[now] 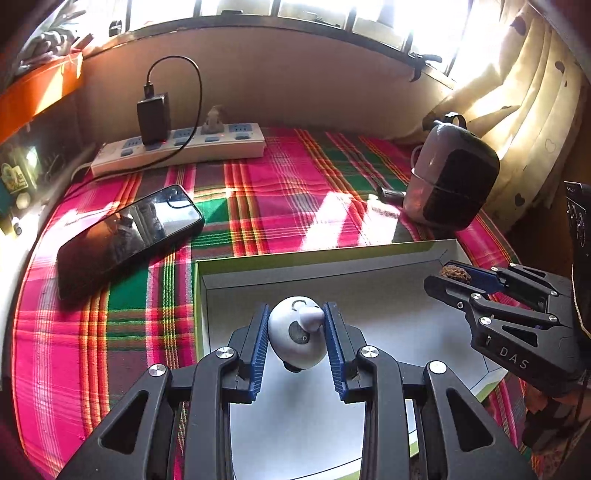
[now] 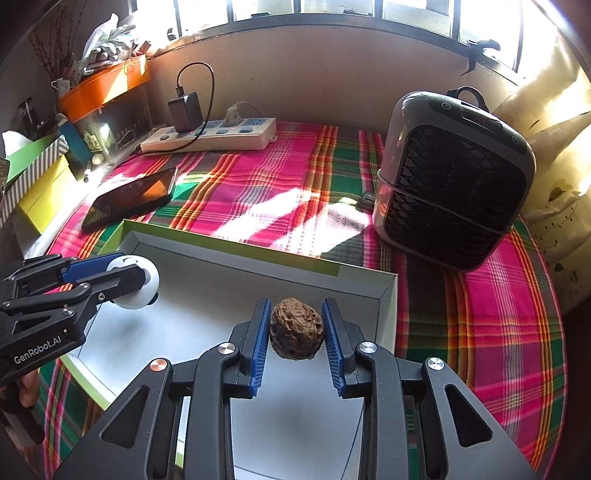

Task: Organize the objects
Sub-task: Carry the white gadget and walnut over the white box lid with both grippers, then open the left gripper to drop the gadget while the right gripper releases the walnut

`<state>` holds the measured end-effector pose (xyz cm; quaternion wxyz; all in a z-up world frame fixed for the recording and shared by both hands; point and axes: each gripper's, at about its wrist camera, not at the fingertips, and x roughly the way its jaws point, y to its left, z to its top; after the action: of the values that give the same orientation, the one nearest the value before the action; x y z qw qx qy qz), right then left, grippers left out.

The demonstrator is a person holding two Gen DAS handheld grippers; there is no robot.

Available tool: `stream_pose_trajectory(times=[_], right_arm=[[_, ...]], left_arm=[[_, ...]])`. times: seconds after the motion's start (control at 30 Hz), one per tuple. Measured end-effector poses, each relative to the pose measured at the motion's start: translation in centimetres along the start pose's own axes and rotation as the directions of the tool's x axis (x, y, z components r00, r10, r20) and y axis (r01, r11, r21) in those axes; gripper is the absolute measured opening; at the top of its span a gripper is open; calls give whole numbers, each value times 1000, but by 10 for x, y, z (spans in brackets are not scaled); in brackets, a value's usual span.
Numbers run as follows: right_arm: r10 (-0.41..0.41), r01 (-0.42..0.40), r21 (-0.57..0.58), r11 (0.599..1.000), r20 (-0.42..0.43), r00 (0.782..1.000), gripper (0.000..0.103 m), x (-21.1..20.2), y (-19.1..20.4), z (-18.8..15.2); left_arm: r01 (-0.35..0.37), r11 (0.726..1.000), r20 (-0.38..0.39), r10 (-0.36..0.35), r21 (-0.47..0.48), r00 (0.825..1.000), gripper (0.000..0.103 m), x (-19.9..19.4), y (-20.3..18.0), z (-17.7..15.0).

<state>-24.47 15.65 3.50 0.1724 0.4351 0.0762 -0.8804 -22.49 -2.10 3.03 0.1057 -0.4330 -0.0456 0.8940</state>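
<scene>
We grip an earbud [image 1: 297,334] in the left gripper [image 1: 296,339] and a walnut [image 2: 296,328] in the right gripper [image 2: 296,332], both above the bare box [image 2: 207,295]; neither is set down, and the phone [image 1: 125,236] lies outside.

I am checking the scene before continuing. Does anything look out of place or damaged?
Nothing looks damaged or spilled. The left claw holds a white earbud and the right claw holds a walnut, both above the open box. The phone lies askew on the cloth.

Harsh sun through the blown-out window [image 2: 332,9] stripes the plaid cloth [image 2: 277,199]; the edges bend and go dark.
</scene>
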Motion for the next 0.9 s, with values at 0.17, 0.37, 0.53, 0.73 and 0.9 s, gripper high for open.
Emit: stream_pose_trajectory(times=[0.17, 0.37, 0.53, 0.73, 0.9], right_arm=[[-29, 29, -9, 1000, -22, 999, 30, 11, 0, 3], [-45, 44, -18, 999, -32, 998, 30, 16, 1, 4], [-40, 39, -13, 999, -47, 998, 30, 20, 1, 3], [-45, 44, -13, 999, -49, 998, 30, 22, 0, 3], [-48, 47, -12, 999, -48, 998, 30, 21, -1, 3]], left_arm=[[-5, 1000, -15, 5, 13, 1000, 28, 12, 0, 1], [4, 1000, -7, -4, 8, 1000, 28, 14, 3, 2], [9, 1000, -8, -10, -8, 1000, 28, 15, 6, 4], [4, 1000, -7, -4, -6, 1000, 29, 16, 6, 4], [-3, 1000, -9, 3, -3, 1000, 30, 17, 5, 4]])
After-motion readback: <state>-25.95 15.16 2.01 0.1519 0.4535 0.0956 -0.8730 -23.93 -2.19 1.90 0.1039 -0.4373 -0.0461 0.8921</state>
